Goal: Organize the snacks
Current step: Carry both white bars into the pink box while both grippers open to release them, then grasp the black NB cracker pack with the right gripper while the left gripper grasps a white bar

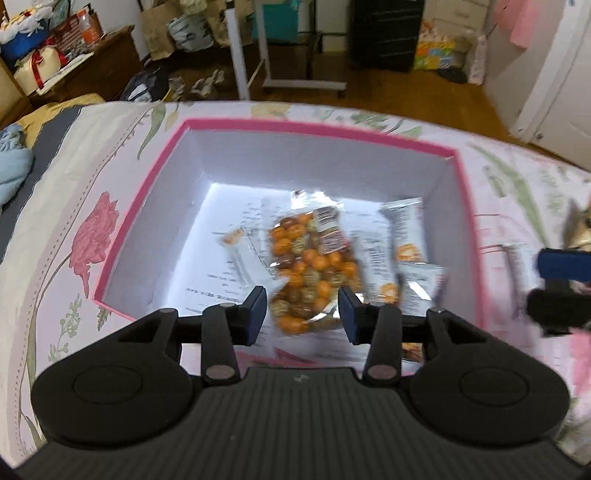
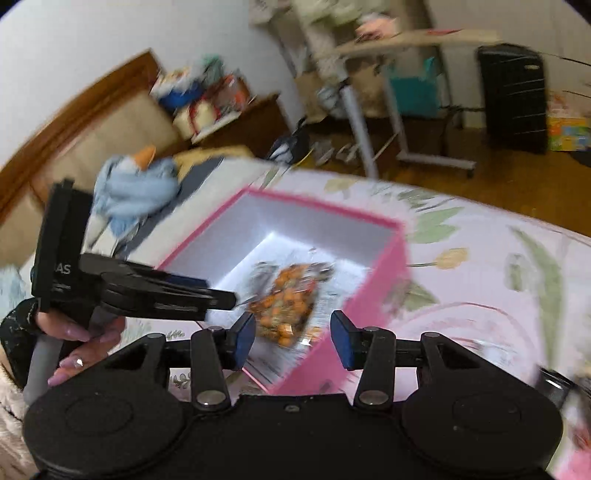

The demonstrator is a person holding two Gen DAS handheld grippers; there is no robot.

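Observation:
A pink box (image 1: pixel 325 127) with a white inside stands open on the flowered bed. In it lies a clear bag of orange and brown round snacks (image 1: pixel 314 266), with several silver snack packets (image 1: pixel 404 225) to its right. My left gripper (image 1: pixel 303 314) is open and empty just above the box's near side. In the right wrist view the same box (image 2: pixel 376 295) and snack bag (image 2: pixel 286 301) show. My right gripper (image 2: pixel 293 336) is open and empty over the box's near corner. The left gripper (image 2: pixel 221 297) reaches in from the left there.
The flowered bedspread (image 1: pixel 74 206) surrounds the box. A light blue cloth (image 2: pixel 136 188) lies at the head of the bed. A white wheeled table stand (image 1: pixel 303 83), bags and a dark cabinet (image 1: pixel 386 33) stand on the wooden floor beyond the bed.

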